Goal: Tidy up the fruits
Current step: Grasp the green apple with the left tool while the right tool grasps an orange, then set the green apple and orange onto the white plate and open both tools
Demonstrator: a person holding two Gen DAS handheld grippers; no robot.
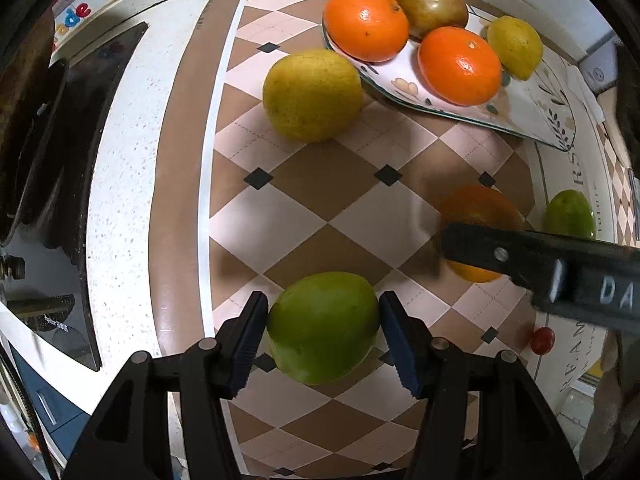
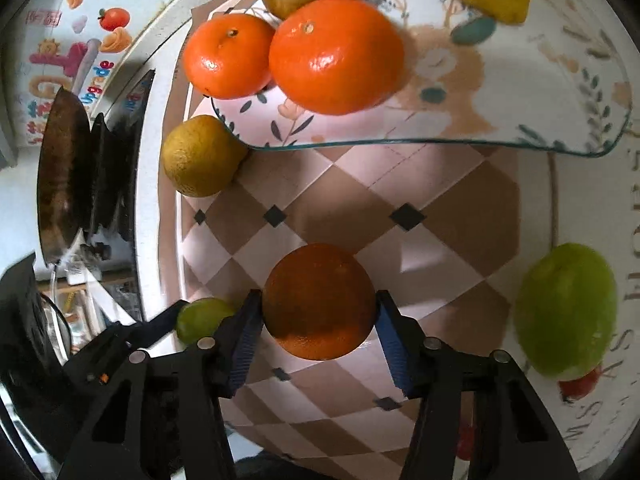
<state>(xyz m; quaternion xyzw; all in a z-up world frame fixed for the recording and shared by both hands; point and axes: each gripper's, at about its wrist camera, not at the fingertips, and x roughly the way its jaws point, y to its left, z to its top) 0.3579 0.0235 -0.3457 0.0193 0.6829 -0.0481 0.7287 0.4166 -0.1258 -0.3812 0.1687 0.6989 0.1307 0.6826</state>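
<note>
My left gripper (image 1: 323, 330) is shut on a green fruit (image 1: 323, 326) just above the checkered mat (image 1: 312, 200). My right gripper (image 2: 318, 322) is shut on a dark orange (image 2: 318, 300); that orange (image 1: 478, 208) and the right gripper's finger (image 1: 520, 256) show at the right of the left wrist view. A floral plate (image 1: 516, 100) at the back holds two oranges (image 1: 366, 20) (image 1: 460, 66), a brownish fruit (image 1: 430, 4) and a lemon (image 1: 516, 46). A yellow-green fruit (image 1: 312, 96) lies on the mat beside the plate's left edge.
Another green fruit (image 2: 566, 308) lies on a white lettered mat (image 2: 580, 208) at the right, with a small red tomato (image 1: 543, 340) near it. A dark stovetop (image 1: 80, 160) with a pan (image 2: 60, 176) is at the left on the speckled counter (image 1: 128, 160).
</note>
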